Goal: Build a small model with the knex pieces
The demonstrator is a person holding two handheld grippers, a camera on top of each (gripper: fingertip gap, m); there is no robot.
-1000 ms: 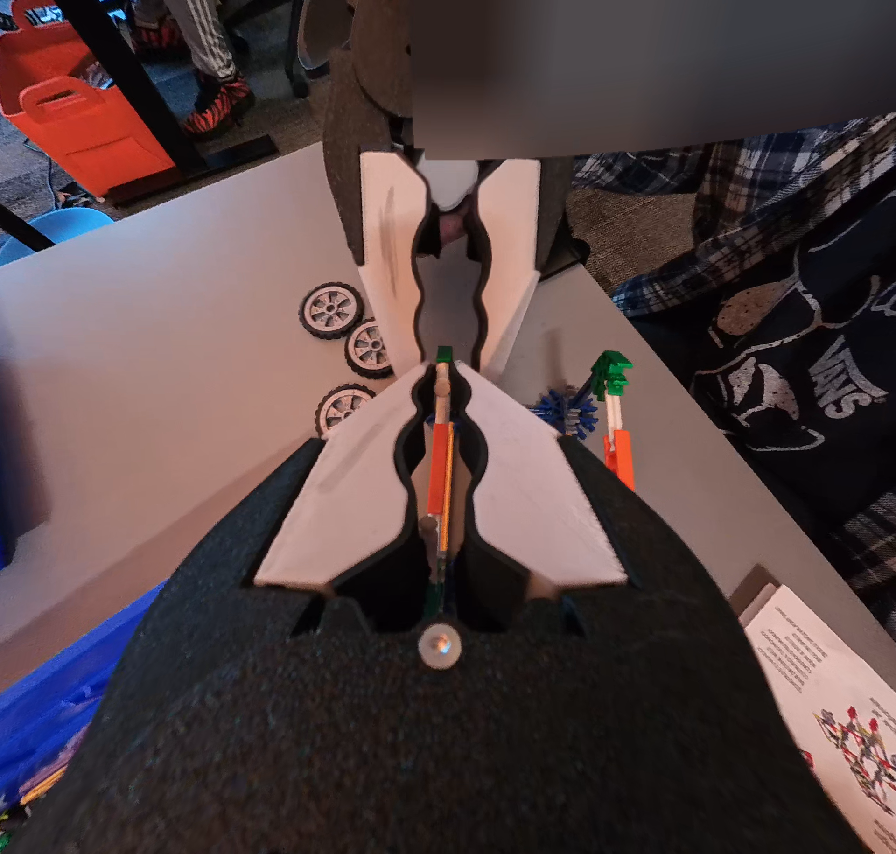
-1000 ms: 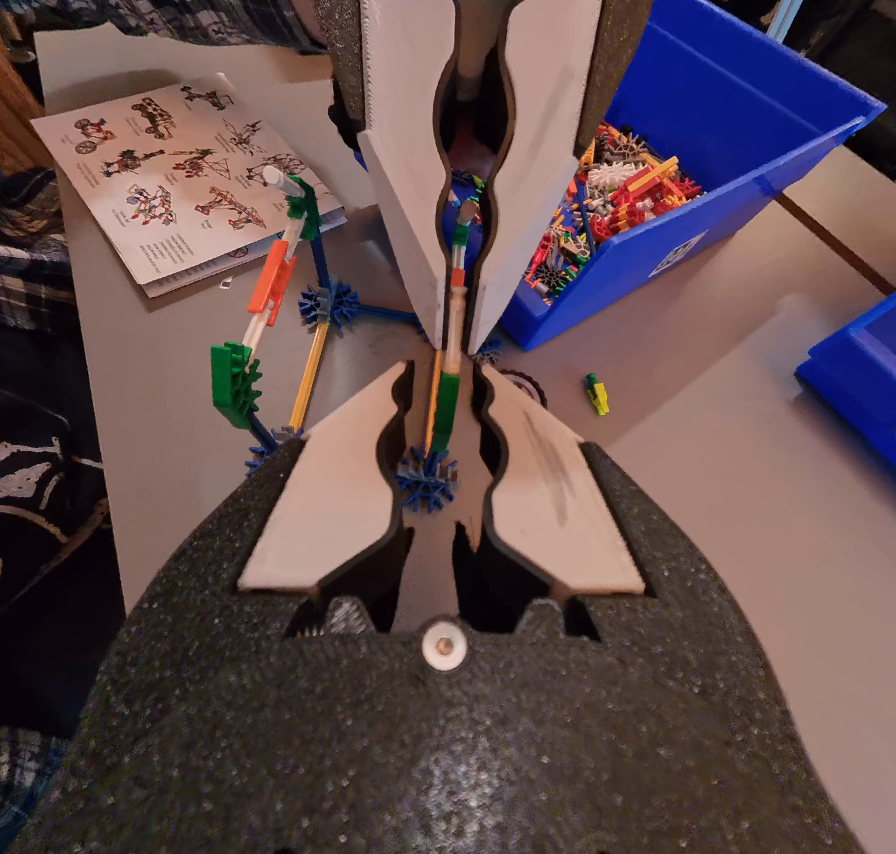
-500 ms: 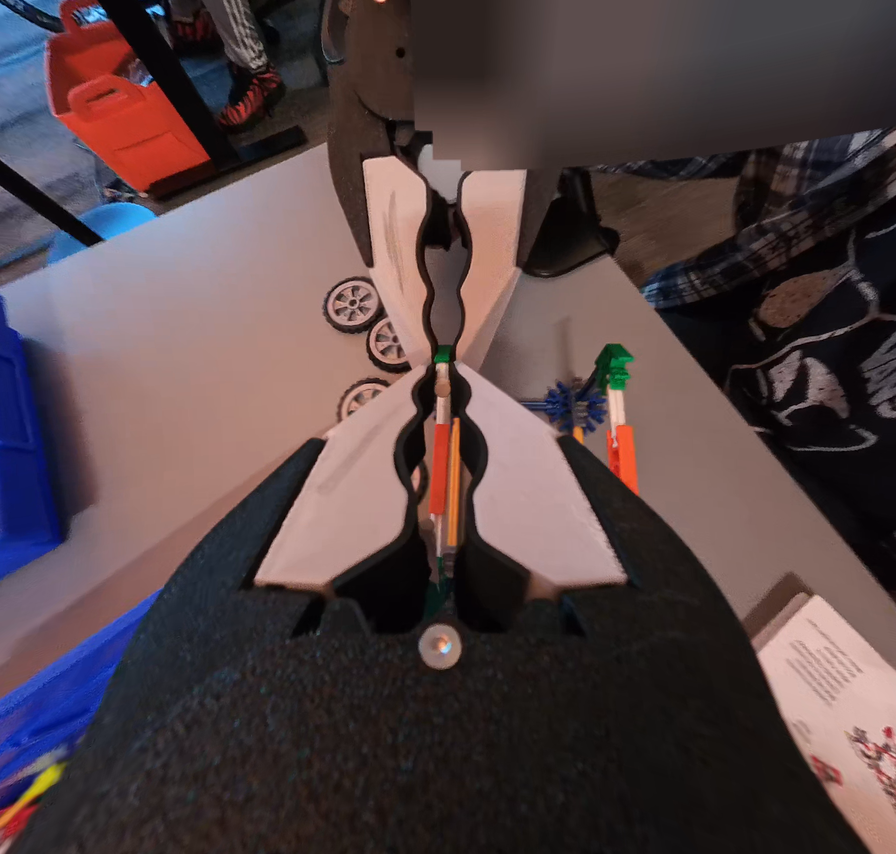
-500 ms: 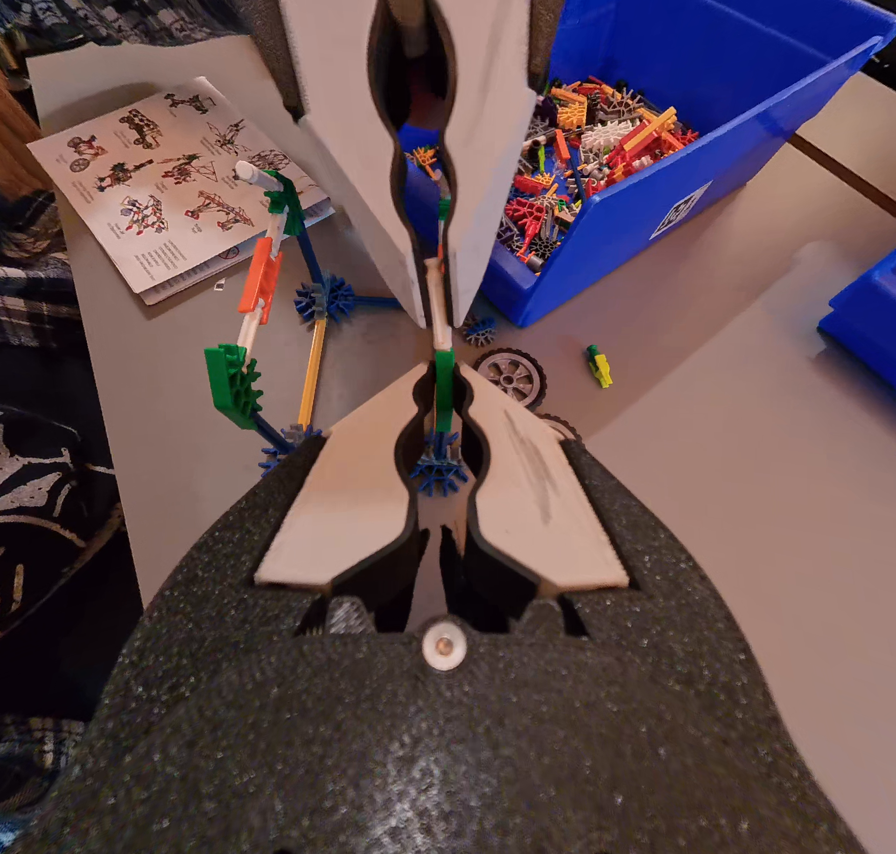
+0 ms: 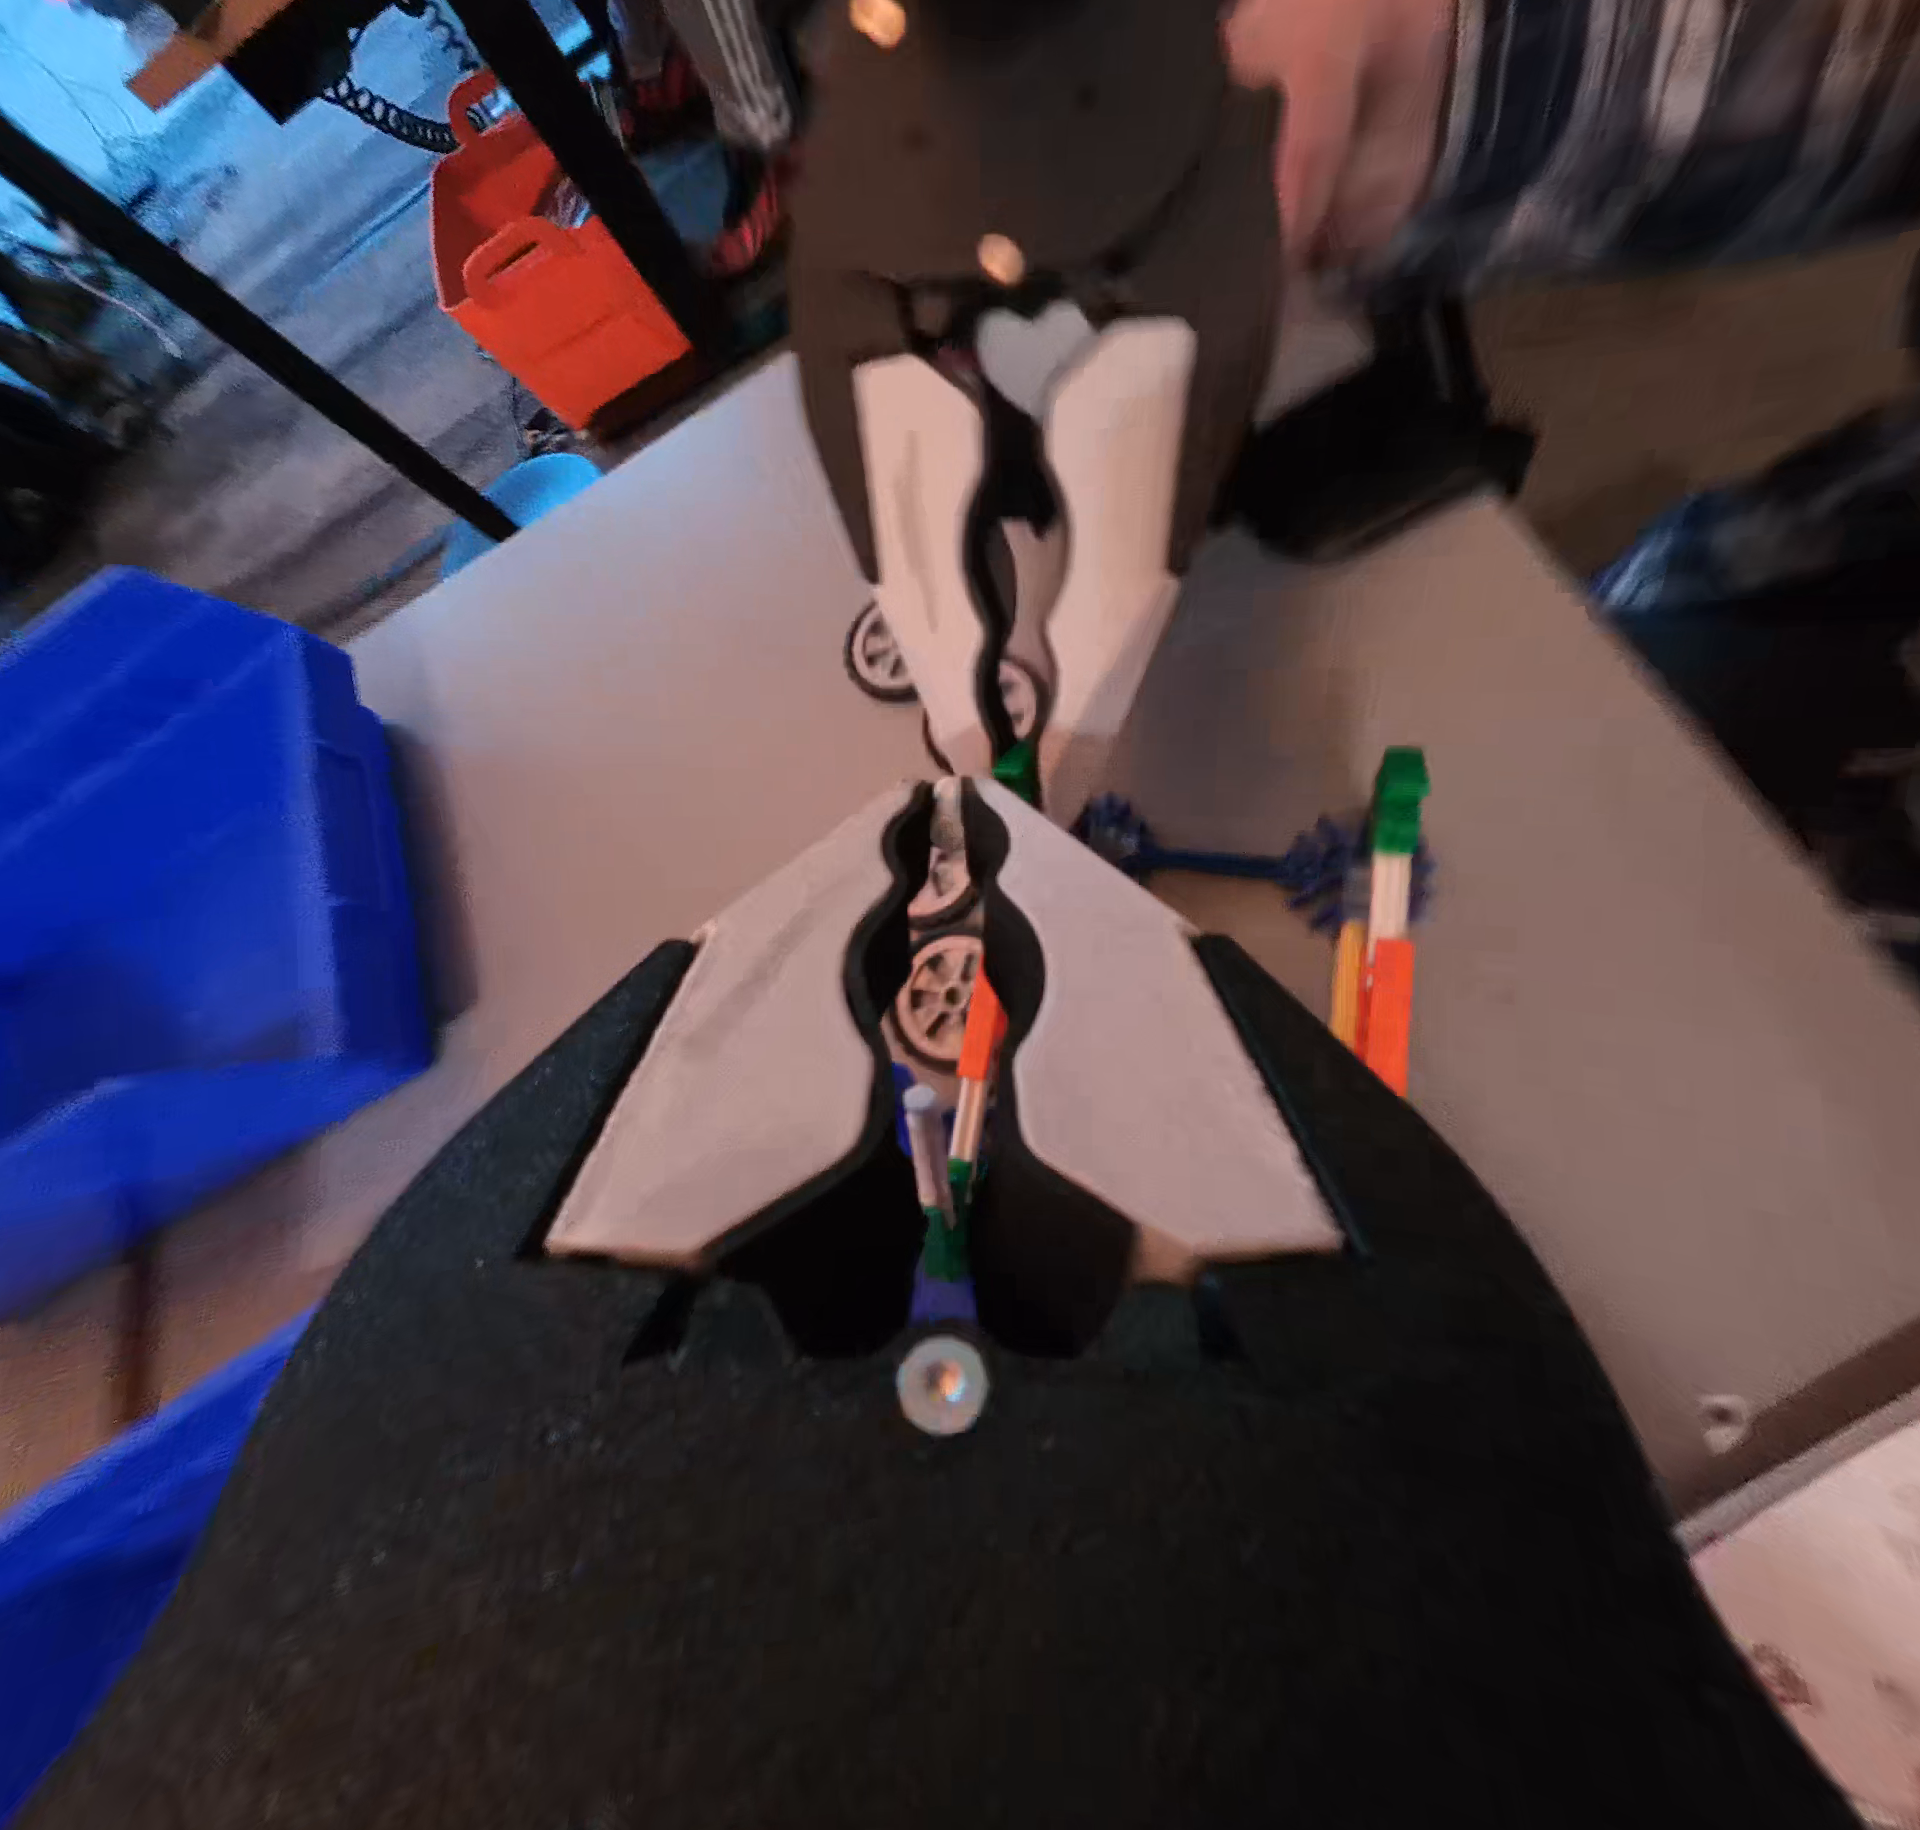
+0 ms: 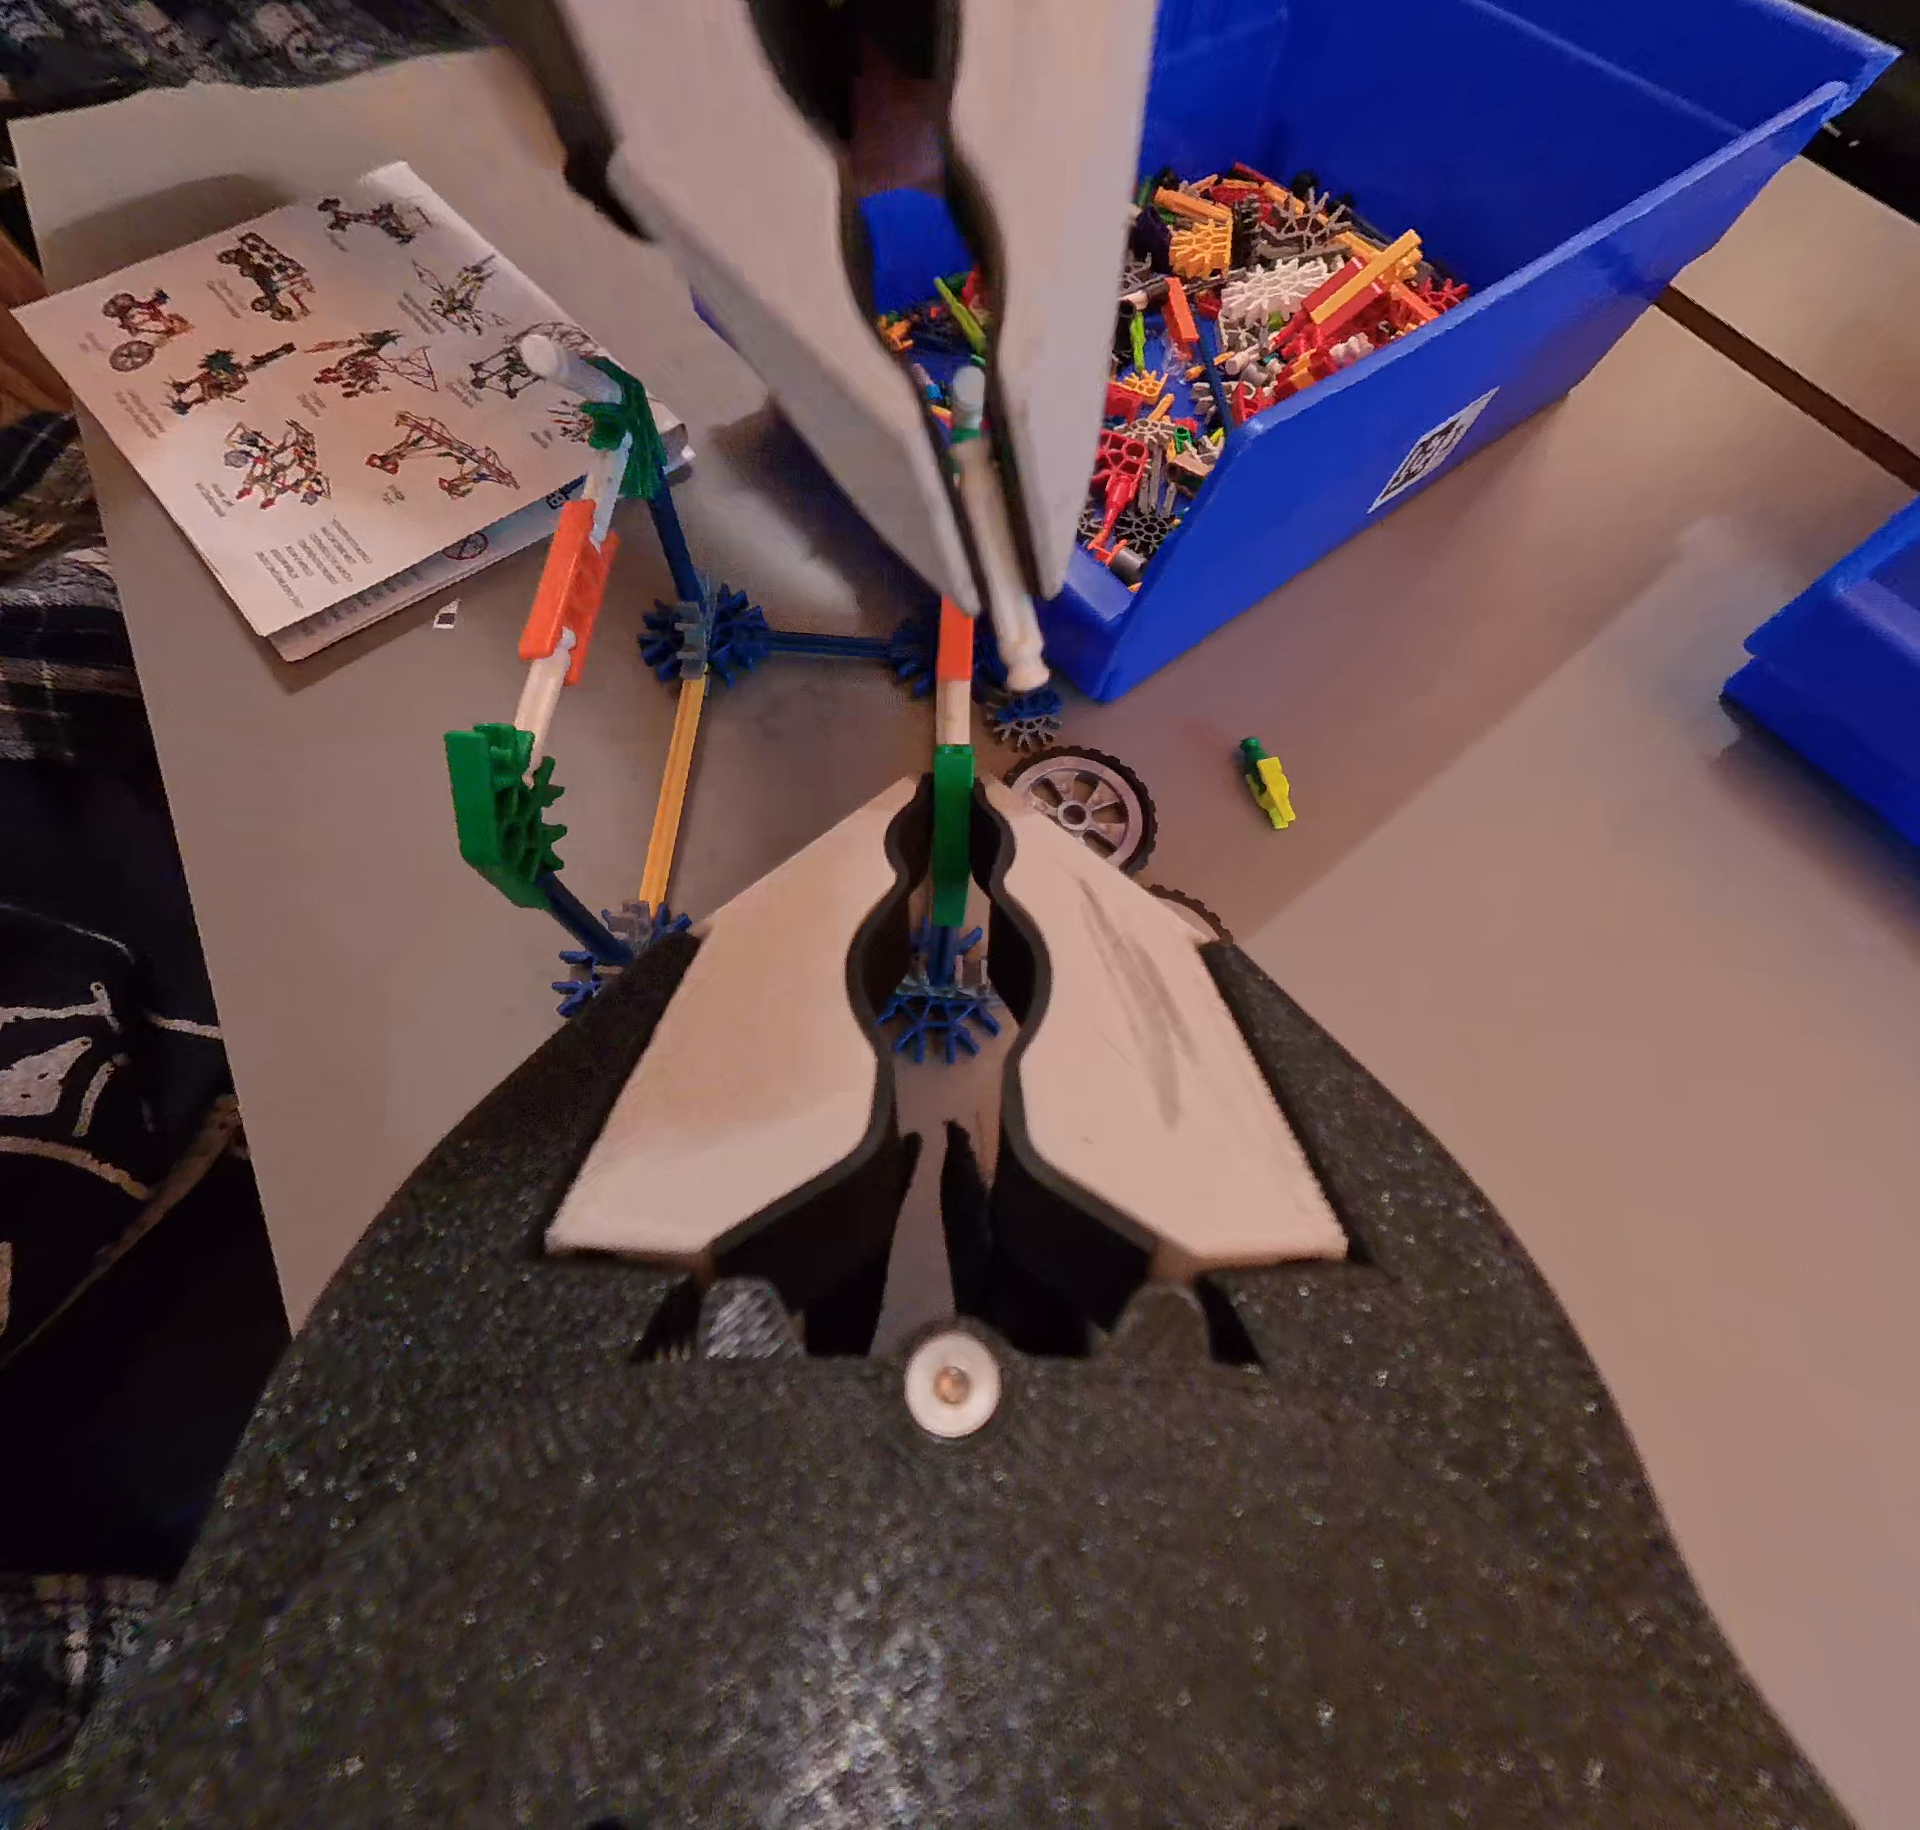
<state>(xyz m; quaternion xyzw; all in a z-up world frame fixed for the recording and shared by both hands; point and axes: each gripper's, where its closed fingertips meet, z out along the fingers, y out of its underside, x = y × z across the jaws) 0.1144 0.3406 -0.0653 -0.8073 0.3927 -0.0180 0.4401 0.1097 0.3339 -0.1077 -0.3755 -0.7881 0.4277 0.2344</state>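
Two hand-held grippers meet tip to tip: left (image 5: 948, 793) clamps a white rod (image 6: 992, 523); right (image 6: 951, 788) clamps a green connector (image 6: 949, 850).

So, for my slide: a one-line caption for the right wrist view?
Right gripper shut on a green connector of a rod-and-connector frame; left gripper clamps a white rod.

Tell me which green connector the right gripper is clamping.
The upright green connector between the right gripper's fingertips, below the orange sleeve; the other two sit free.
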